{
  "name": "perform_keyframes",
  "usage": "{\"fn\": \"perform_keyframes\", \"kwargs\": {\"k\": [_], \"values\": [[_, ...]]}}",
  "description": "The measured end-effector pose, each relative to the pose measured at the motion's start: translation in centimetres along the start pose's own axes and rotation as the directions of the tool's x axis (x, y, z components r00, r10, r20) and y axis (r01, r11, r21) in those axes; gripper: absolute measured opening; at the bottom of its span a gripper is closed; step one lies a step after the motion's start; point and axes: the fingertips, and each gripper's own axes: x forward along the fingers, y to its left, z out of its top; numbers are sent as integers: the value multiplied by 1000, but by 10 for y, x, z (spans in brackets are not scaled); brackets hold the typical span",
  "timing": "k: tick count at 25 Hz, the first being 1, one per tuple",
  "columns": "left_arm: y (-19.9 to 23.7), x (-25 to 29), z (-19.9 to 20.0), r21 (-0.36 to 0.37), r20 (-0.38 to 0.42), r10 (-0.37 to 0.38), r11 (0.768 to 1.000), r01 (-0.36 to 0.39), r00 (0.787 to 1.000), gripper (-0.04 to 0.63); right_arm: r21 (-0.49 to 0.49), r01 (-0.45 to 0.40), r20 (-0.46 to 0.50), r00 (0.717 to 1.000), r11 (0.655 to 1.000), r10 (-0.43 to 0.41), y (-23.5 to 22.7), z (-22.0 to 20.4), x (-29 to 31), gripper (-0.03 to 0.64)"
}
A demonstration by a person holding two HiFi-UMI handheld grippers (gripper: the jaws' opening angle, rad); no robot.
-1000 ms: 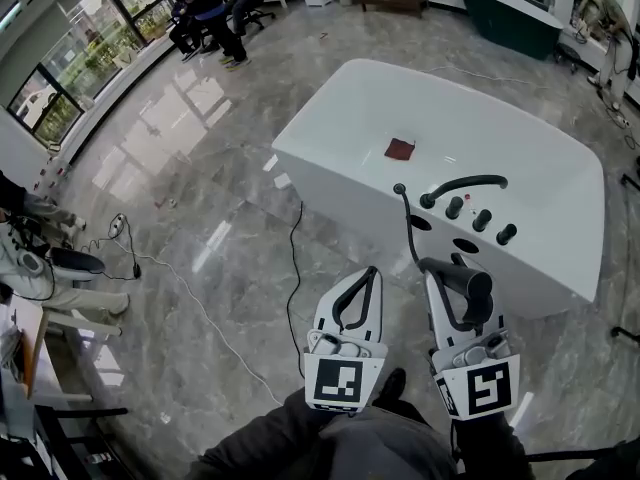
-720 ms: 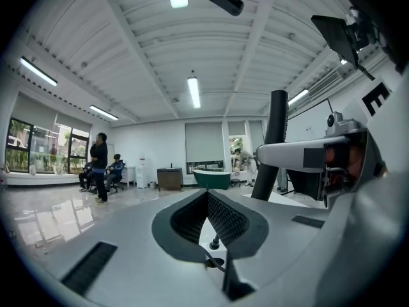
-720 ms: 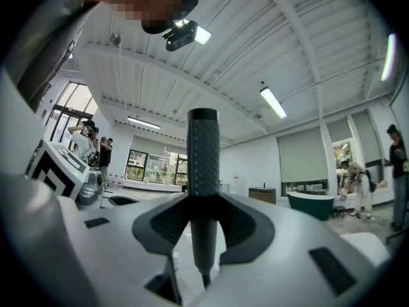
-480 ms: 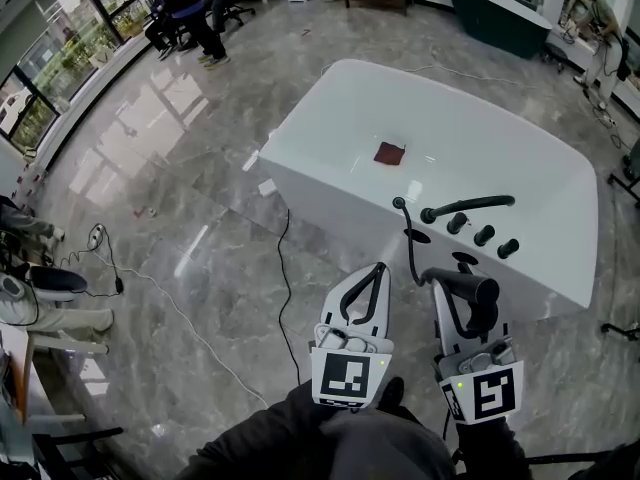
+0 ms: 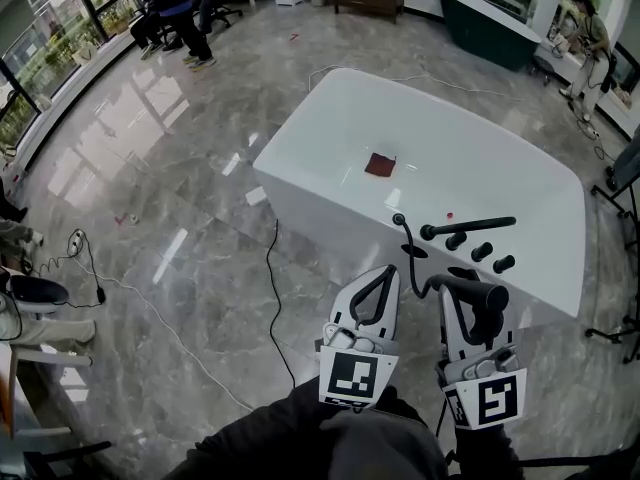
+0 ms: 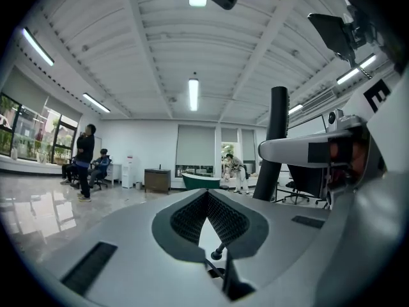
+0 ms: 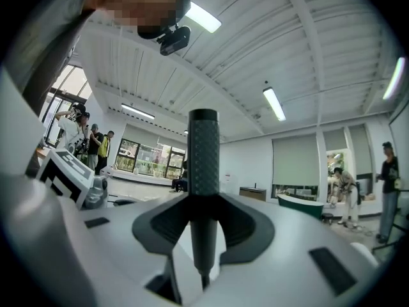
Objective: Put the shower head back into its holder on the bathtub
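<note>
White bathtub (image 5: 312, 194) takes up the mid-right of the head view, w/ a small dark red square (image 5: 380, 164) lying in it, nothing else in there afaict. On the near rim there's a black spout (image 5: 470, 227), a row of black knobs (image 5: 481, 251) and a dark oval opening (image 5: 416, 252) beside them. Shower head (image 5: 474, 294) isn't on the tub. It's clamped in the right gripper (image 5: 456, 293) just off the near edge, w/ its hose (image 5: 407, 240) running up to the rim. Left gripper (image 5: 386, 271) sits right beside it, tips pinched together, carrying nothing. Grey marble floor (image 5: 180, 168) gives plenty of free room to the left, just a thin cable (image 5: 267, 288) trailing along it. Ppl (image 5: 170, 3) are well away at top left.

Left gripper view: the left gripper (image 6: 206, 196) has its jaws meeting at the tip, nothing btwn them. The shower head (image 6: 278, 133) shows off to the right as an upright black tube.

Right gripper view: the right gripper (image 7: 203, 213) has its jaws closed tight on the textured black handle of the shower head (image 7: 203, 158), which stands straight up the middle. A dark green tub (image 7: 300, 206) sits far back by the wall.
</note>
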Motion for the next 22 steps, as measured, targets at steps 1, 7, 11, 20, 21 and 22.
{"fn": "perform_keyframes", "kwargs": {"k": [1, 7, 11, 20, 21, 22], "values": [[3, 1, -1, 0, -4, -9, 1000, 9, 1000, 3, 2, 10, 2, 1000, 1000, -10, 1, 2, 3, 141], [8, 7, -6, -7, -16, -33, 999, 33, 999, 3, 0, 33, 27, 999, 999, -33, -1, 11, 10, 141], [5, 19, -8, -3, -32, -35, 999, 35, 999, 3, 3, 36, 28, 999, 999, -36, -11, 10, 11, 141], [-2, 56, -3, 16, -43, -8, 1000, 8, 999, 3, 29, 0, 24, 1000, 1000, -1, -43, 4, 30, 141], [-2, 59, -4, 16, -43, -7, 1000, 7, 999, 3, 31, -4, 26, 1000, 1000, 3, -44, 4, 32, 141], [-1, 61, -4, 15, -41, -5, 1000, 6, 999, 3, 31, -8, 30, 1000, 999, 7, -45, 4, 35, 141]]}}
